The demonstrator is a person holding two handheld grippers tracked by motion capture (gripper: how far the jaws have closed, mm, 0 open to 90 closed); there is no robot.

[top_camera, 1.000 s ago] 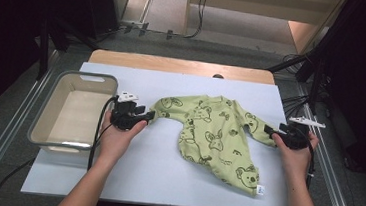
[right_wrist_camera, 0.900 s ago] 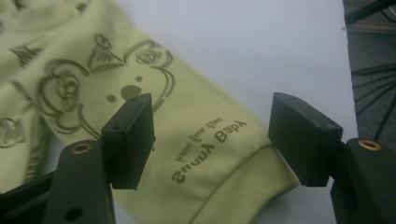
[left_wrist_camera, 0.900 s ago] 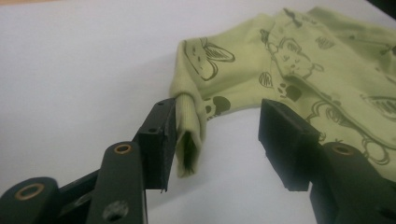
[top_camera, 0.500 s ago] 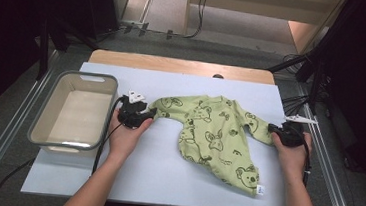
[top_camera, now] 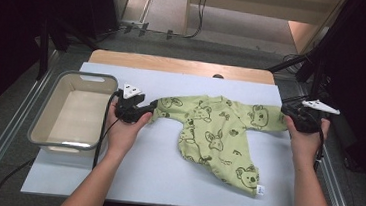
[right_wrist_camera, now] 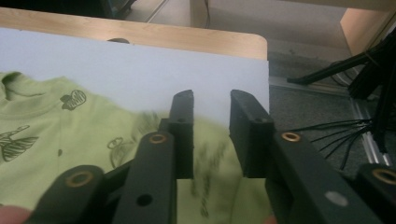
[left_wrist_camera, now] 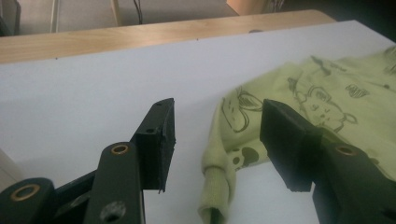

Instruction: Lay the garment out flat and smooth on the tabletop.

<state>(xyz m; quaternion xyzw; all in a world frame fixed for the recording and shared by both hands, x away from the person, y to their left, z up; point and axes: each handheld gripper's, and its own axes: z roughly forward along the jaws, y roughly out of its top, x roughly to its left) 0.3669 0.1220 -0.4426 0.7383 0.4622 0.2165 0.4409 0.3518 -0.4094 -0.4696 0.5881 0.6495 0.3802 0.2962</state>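
Here's the little green shirt point(top_camera: 218, 131), spread flat on the white sheet point(top_camera: 140, 169) in the middle of the table point(top_camera: 174, 64), sleeves stretched out to left and right. It looks like a smoothing job, each sleeve drawn outward so the body lies flat.

The left gripper point(top_camera: 147, 110) sits at the left cuff point(left_wrist_camera: 212, 186). Its jaws have just been opening and stand wide. The cuff lies between them, but neither pad presses on it, so that sleeve seems to be let go and resting on the sheet.

Over on the right, the right gripper point(top_camera: 290, 117) is at the end of the right sleeve. Its jaws have just been opening too, and only a narrow gap shows. Green cloth lies blurred under them, and I'd say it is no longer pinched.

At the left edge sits a pale tub point(top_camera: 59, 145), just beside the left hand point(top_camera: 123, 130) and well apart from the shirt's body. Nothing visible inside, just a bare floor. My guess is it waits for the shirt once it is folded.
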